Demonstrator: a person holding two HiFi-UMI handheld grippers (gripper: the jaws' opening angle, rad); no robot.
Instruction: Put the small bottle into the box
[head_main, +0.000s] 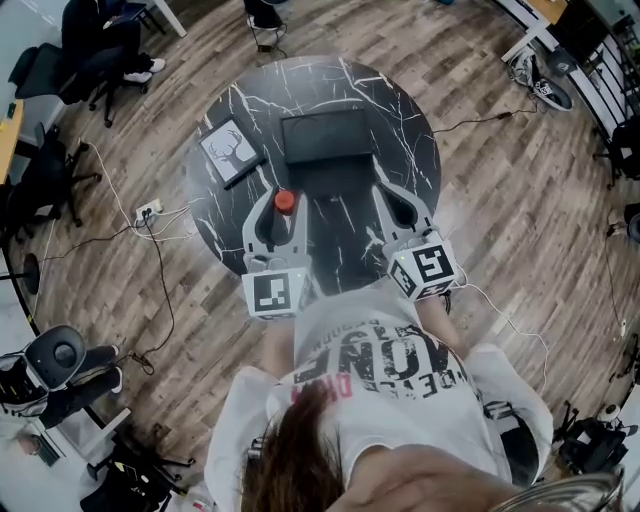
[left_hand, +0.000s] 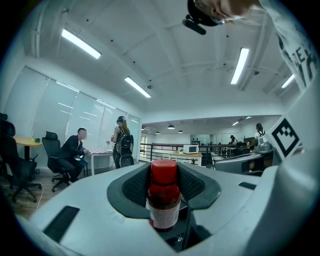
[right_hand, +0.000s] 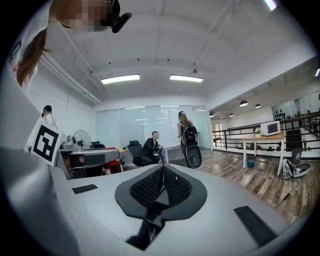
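Note:
The small bottle (head_main: 285, 201) has a red cap and a dark body with a pale label. It stands upright between the jaws of my left gripper (head_main: 277, 212), which is shut on it above the near left part of the round black marble table (head_main: 400, 120). In the left gripper view the bottle (left_hand: 163, 197) fills the gap of the left gripper (left_hand: 165, 175), with the pads against its sides. The black box (head_main: 325, 118) lies open just beyond both grippers, at the table's middle. My right gripper (head_main: 402, 210) hovers to the right of the box's near flap; its pads meet with nothing between them (right_hand: 163, 172).
A framed deer picture (head_main: 232, 152) lies on the table left of the box. Cables and a power strip (head_main: 148, 211) lie on the wooden floor at the left. Office chairs (head_main: 60, 355) and desks ring the room; a seated person (left_hand: 74, 152) and a standing person are far off.

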